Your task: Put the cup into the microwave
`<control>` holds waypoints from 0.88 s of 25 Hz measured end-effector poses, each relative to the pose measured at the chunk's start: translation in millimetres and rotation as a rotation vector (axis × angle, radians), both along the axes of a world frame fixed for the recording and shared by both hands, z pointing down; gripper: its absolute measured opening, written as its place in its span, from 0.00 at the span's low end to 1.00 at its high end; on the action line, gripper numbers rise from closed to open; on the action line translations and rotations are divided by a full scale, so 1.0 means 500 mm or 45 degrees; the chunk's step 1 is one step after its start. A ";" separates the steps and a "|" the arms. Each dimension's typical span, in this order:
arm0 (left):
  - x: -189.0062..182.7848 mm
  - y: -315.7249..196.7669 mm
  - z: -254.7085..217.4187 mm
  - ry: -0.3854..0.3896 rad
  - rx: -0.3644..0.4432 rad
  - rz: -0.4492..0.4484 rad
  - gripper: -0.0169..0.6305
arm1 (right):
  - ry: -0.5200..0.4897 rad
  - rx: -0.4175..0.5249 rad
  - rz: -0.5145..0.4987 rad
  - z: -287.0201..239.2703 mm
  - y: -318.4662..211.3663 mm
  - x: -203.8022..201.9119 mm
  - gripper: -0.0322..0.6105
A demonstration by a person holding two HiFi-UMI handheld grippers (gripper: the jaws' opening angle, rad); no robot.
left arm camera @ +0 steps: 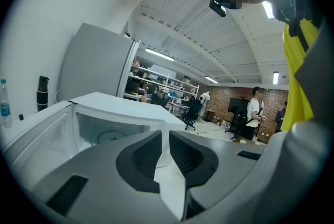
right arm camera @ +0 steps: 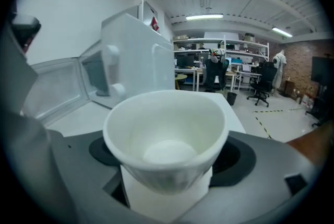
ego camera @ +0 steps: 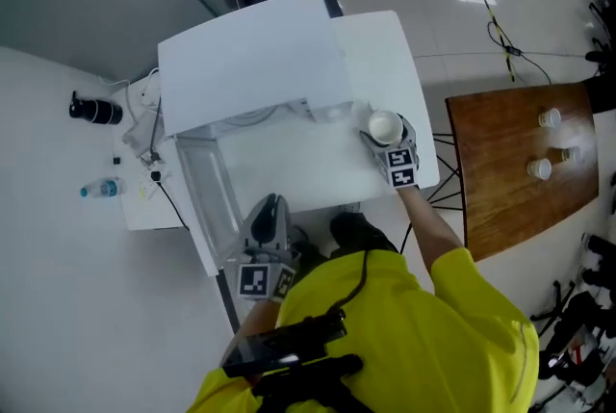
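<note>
A white paper cup (ego camera: 385, 126) stands on the white table (ego camera: 404, 84), just right of the white microwave (ego camera: 250, 64). The microwave's door (ego camera: 207, 199) hangs open to the left, and its cavity is bare. My right gripper (ego camera: 387, 140) is shut on the cup (right arm camera: 167, 139): the cup's wall fills the gap between the dark pads, and its rim looks slightly squeezed. The microwave (right arm camera: 135, 56) is ahead and to the left of the cup. My left gripper (ego camera: 272, 204) hovers low by the open door, its jaws (left arm camera: 165, 139) shut on nothing and facing the cavity.
A water bottle (ego camera: 99, 190), a black cylinder (ego camera: 94, 110) and cables lie on the white surface at left. A brown wooden table (ego camera: 500, 199) at right carries three small paper cups (ego camera: 539, 168). The person's yellow sleeve fills the bottom of the head view.
</note>
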State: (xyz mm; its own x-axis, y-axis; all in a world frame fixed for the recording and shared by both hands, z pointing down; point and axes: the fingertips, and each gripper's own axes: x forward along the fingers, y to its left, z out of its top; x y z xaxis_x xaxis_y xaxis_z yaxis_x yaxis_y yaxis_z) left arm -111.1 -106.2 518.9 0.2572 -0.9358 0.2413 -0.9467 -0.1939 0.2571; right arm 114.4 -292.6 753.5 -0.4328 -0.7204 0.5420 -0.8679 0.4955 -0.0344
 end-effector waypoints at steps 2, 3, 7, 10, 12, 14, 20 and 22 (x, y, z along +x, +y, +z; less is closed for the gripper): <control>-0.031 0.023 0.001 0.024 -0.020 -0.037 0.09 | 0.002 -0.083 -0.103 -0.021 0.117 -0.021 0.79; -0.048 0.037 0.002 0.040 -0.030 -0.062 0.09 | 0.018 -0.142 -0.176 -0.021 0.183 -0.042 0.79; -0.101 0.083 -0.001 0.090 -0.031 -0.132 0.09 | -0.013 -0.290 -0.436 -0.017 0.365 -0.193 0.79; -0.132 0.110 -0.014 0.110 -0.020 -0.175 0.09 | -0.094 -0.221 -0.523 -0.051 0.325 -0.357 0.79; -0.150 0.129 -0.025 0.120 -0.021 -0.204 0.09 | -0.136 -0.120 -0.544 -0.087 0.247 -0.475 0.79; -0.164 0.149 -0.036 0.126 -0.022 -0.232 0.09 | -0.169 -0.039 -0.523 -0.110 0.162 -0.572 0.79; -0.189 0.192 -0.031 0.112 -0.058 -0.257 0.09 | -0.143 0.038 -0.467 -0.084 -0.013 -0.737 0.79; -0.190 0.199 -0.030 0.100 -0.065 -0.246 0.09 | -0.108 0.052 -0.470 -0.063 -0.035 -0.751 0.79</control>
State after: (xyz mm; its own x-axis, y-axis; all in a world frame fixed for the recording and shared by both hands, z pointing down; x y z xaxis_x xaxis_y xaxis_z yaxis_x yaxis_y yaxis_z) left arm -205.9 -6.5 503.9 0.0942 -0.9566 0.2758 -0.9418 0.0042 0.3362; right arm -260.9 -310.1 721.9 -0.7095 -0.5276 0.4671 -0.6254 0.7770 -0.0723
